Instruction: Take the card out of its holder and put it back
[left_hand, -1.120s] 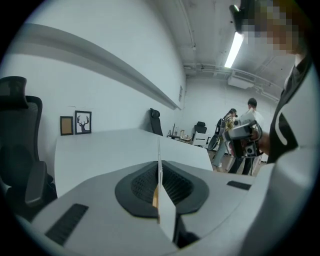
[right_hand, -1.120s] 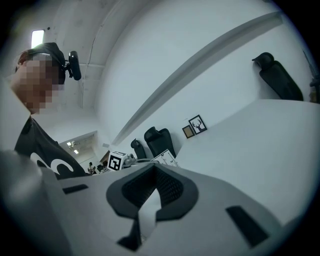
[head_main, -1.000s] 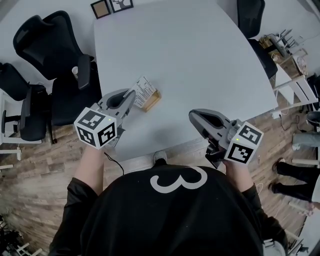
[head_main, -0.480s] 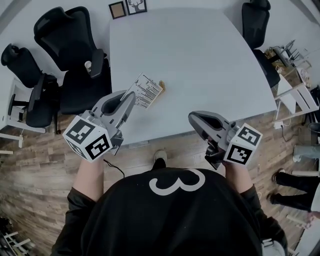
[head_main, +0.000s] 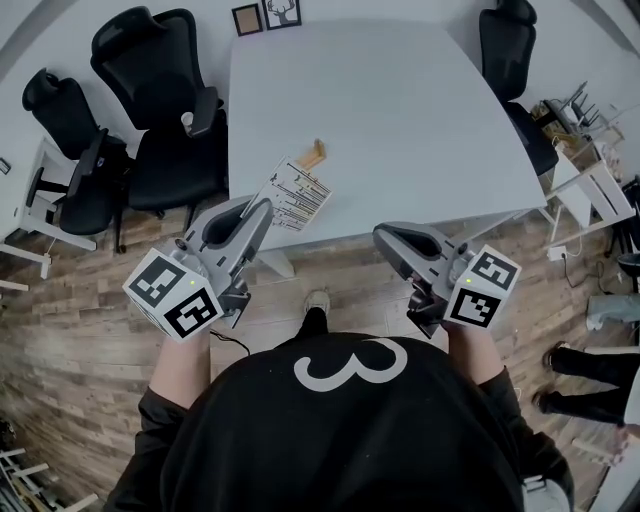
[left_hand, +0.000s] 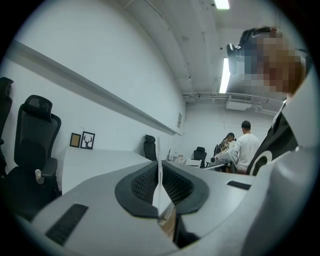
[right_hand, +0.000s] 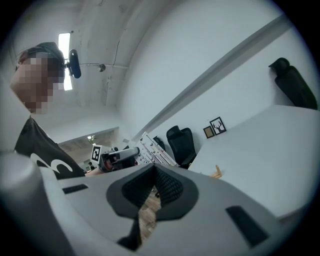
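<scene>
Card (head_main: 297, 196) is out, pinched in my left tongs (head_main: 268, 205), apart from the holder (head_main: 314, 155) on the surface (head_main: 400, 120). My right tongs (head_main: 380, 235) are closed and empty. Putting it back isn't done yet.

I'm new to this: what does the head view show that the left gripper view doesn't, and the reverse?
Only the head view: the right gripper and the printed face of the card. Only the left gripper view: people standing far across the room, and ceiling lights. Both: the card pinched in the left gripper, the white table, framed pictures and black chairs.
</scene>
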